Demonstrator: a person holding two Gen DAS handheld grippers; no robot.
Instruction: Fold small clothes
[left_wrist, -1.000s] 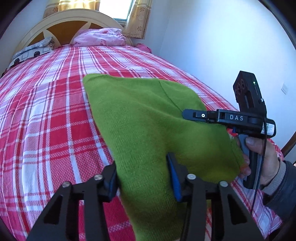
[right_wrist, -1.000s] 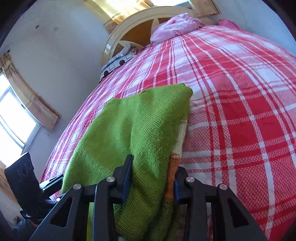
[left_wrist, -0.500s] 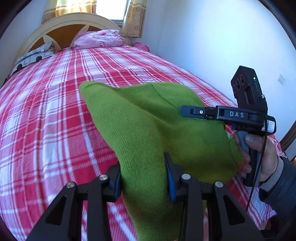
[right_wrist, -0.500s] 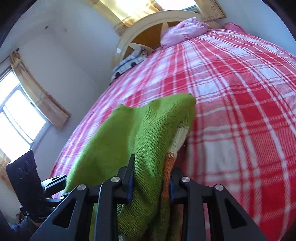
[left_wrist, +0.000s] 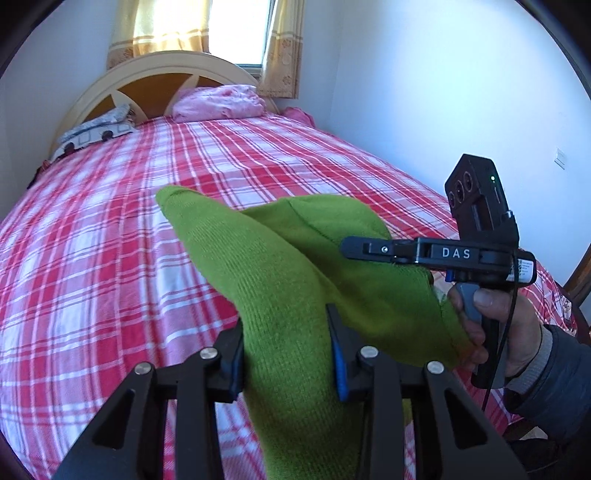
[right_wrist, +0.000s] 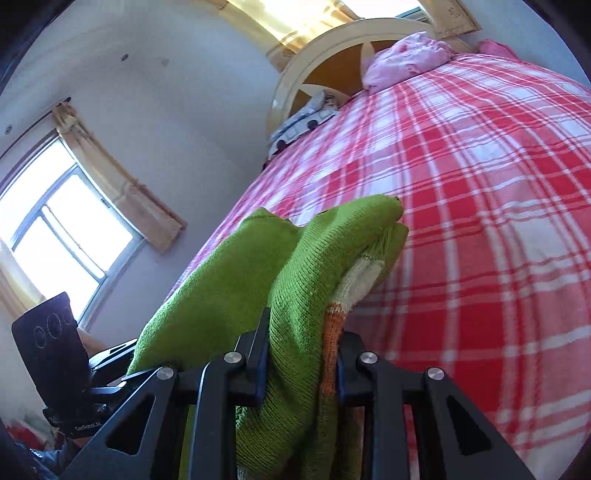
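Up front in the left wrist view, the left gripper (left_wrist: 286, 347) is clamped on one green knit garment (left_wrist: 280, 266), whose long axis runs away from the fingers over the red plaid bed (left_wrist: 92, 258); the right gripper (left_wrist: 354, 248) bites its right edge. Beyond: a headboard (left_wrist: 110, 79), two pillows, a curtained window.

From the right wrist view, the right gripper (right_wrist: 301, 354) pinches the garment (right_wrist: 306, 280), which points forward above the bed (right_wrist: 480, 184), the left gripper (right_wrist: 110, 373) leftward.

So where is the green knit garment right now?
The green knit garment is gripped by the left gripper and right gripper, raised above the red plaid bedspread.
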